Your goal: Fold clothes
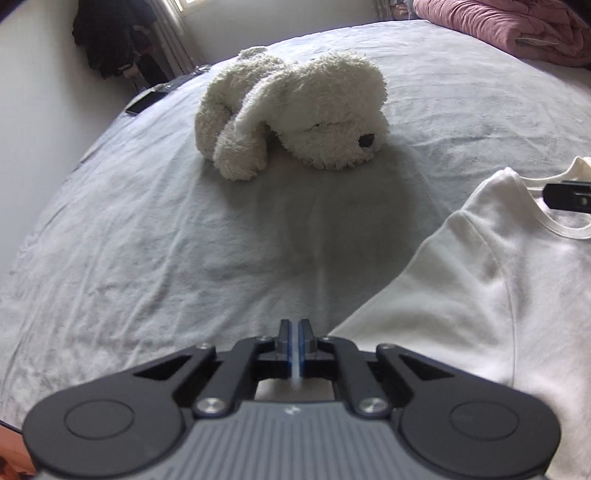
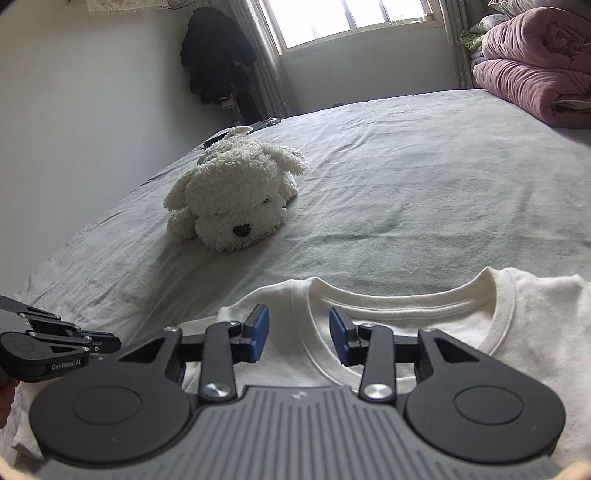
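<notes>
T-shirt [image 2: 424,343] flat on bed [image 2: 406,184]

Bedroom, plain pale walls [image 2: 92,122]. Large bed [image 2: 424,177] under a wrinkled grey sheet, filling most of both views. Bright window [image 2: 347,18] behind the far edge of the bed, daylight strong and washed out; pale curtains [image 2: 266,66] hanging at each side. Dark clothes [image 2: 218,62] hung in the corner left of the window. Folded pink quilt [image 2: 535,77] stacked at the far right of the bed, patterned bedding behind it. White plush dog [image 2: 236,199] lying on the sheet. Small dark flat object [image 1: 146,101] at the far left bed edge, too blurred to identify
</notes>
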A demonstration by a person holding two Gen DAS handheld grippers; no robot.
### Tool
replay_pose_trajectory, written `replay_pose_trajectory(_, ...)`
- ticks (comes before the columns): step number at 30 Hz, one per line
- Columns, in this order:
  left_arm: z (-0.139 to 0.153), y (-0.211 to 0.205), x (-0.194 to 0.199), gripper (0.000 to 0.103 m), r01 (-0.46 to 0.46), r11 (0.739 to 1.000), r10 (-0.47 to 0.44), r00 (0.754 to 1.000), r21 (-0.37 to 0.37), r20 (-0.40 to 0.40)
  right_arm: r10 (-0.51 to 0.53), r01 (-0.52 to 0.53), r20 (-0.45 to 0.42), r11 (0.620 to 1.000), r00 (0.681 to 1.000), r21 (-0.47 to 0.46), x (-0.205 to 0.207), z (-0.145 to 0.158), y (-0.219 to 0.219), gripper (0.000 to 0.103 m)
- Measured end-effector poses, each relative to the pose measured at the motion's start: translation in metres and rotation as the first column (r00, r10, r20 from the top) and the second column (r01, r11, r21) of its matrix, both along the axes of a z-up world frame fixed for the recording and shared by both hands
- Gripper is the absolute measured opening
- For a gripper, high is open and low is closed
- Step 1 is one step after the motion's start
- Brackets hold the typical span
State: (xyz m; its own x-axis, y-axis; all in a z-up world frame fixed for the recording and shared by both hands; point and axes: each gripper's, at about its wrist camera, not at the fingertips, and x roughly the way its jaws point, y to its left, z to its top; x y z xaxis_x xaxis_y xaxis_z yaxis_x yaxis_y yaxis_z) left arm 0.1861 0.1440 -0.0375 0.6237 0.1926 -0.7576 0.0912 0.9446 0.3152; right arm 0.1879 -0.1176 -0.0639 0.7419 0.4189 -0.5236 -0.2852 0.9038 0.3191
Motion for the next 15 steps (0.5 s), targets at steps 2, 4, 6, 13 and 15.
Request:
replay_pose_trajectory(2,0.012,-0.001,0.003,0.006,0.009,0.998,-0.008,1.000,-0.058,0.019,-0.022,0.022,-0.011,1.000,1.000,0.003,-0.002,0.006,-0.014,0.043)
replay_pose_trajectory(4,0.021,-0.007,0.009,0.013,0.030,0.990,-0.028,0.999,-0.141,0.016,-0.060,0.060,-0.005,0.998,0.998,0.007,-0.005,0.013,-0.031,0.048)
replay_pose_trajectory(6,0.024,-0.020,0.018,0.028,0.048,0.980,-0.046,0.999,-0.194,0.013,-0.097,0.097,0.002,0.995,0.995,0.010,-0.008,0.018,-0.047,0.050)
replay_pose_trajectory(13,0.013,-0.073,0.049,0.027,0.072,0.938,-0.075,0.997,-0.340,0.003,-0.257,0.257,0.010,0.966,0.966,0.010,-0.019,0.022,-0.105,0.052)
replay_pose_trajectory(15,0.013,-0.085,0.047,0.019,0.097,0.918,-0.097,0.995,-0.385,0.020,-0.280,0.280,-0.003,0.960,0.960,0.022,-0.019,0.019,-0.116,0.053)
